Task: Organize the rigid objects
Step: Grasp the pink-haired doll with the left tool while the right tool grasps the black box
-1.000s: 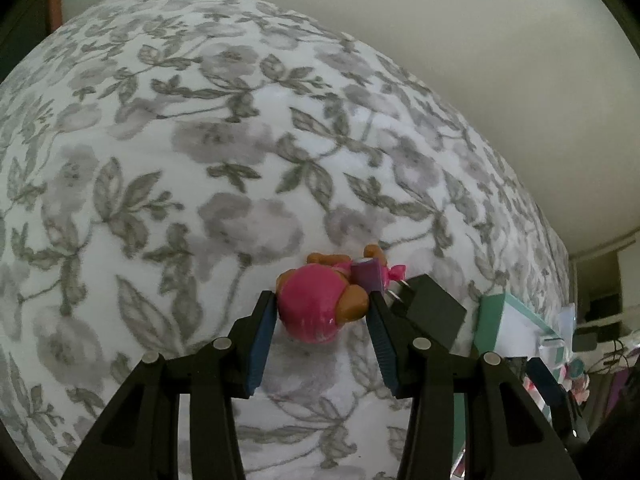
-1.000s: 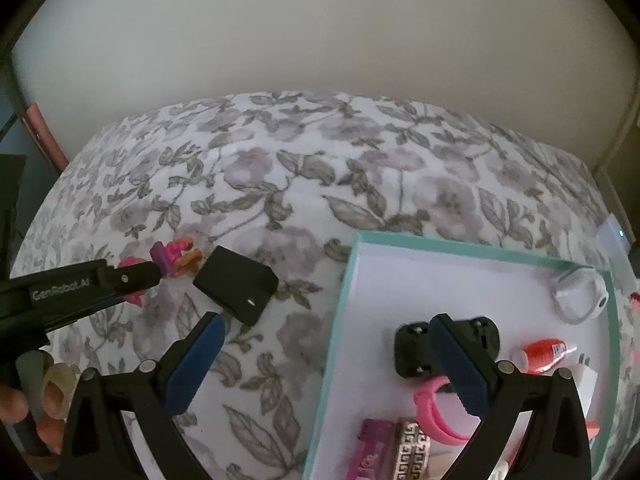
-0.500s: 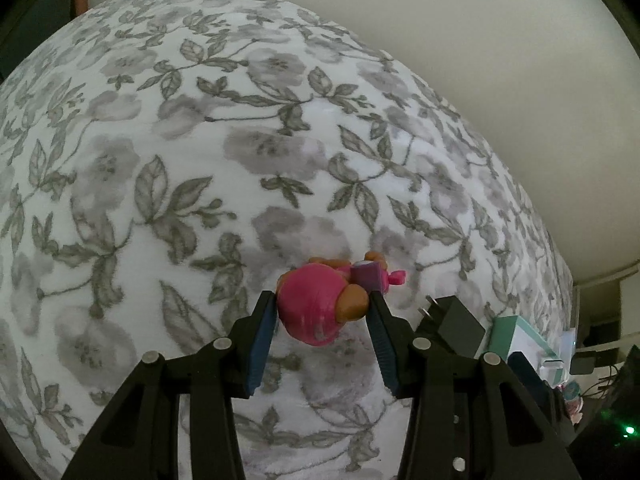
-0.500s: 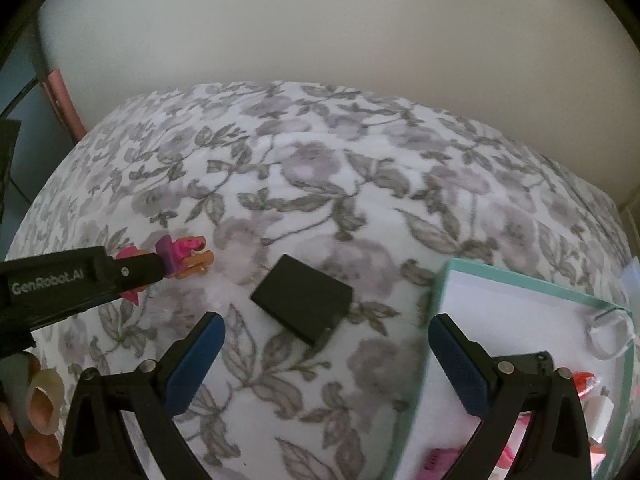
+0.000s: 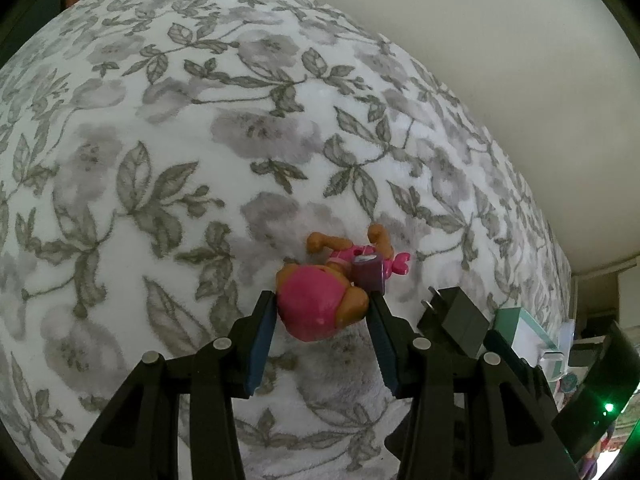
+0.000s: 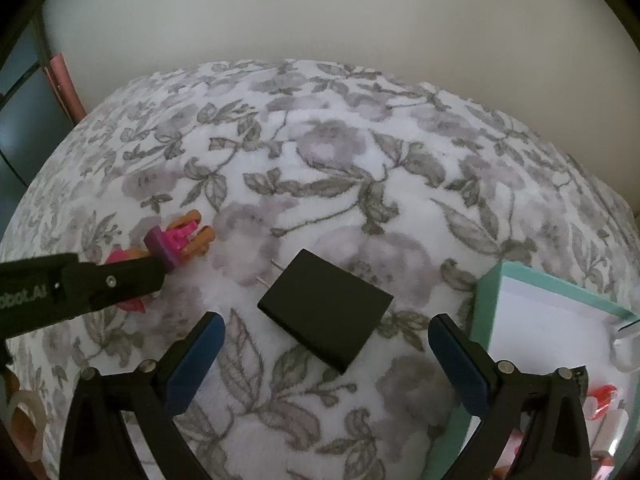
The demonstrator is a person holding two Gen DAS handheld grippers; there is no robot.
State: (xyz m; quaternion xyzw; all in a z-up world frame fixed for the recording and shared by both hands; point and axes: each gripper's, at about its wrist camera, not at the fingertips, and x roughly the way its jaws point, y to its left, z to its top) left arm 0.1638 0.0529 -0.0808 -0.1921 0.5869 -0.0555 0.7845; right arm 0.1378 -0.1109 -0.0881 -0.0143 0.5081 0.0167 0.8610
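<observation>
On the soft blanket (image 5: 168,128) with grey flowers and leaves lies a small toy figure (image 5: 320,304). It has a big round pink head, tan ears and tan legs, and a little purple block on its back. The left gripper (image 5: 322,312) has its two blue pads on each side of the pink head and squeezes it. The jaws are partly closed, just as wide as the head. The toy looks like it touches the blanket, but I cannot tell for sure.

Just beside the toy, to its right in the left wrist view, lies a black charger (image 5: 456,316). It is flat and dark, and two small metal prongs stick out of it toward the toy. The right wrist view shows the same charger (image 6: 326,314) lying flat on the blanket (image 6: 360,168), with the toy (image 6: 180,240) off to its left and the left gripper's (image 6: 158,266) black finger over the toy.

The right gripper (image 6: 326,350) hangs above the charger. Its jaws are spread wide, one blue pad on each side of the charger, and they do not touch it. It holds nothing.

At the right edge sits a teal box (image 6: 486,320) with a white inside. Small things lie in it, one white and one red, but they are cut off and hard to name.
</observation>
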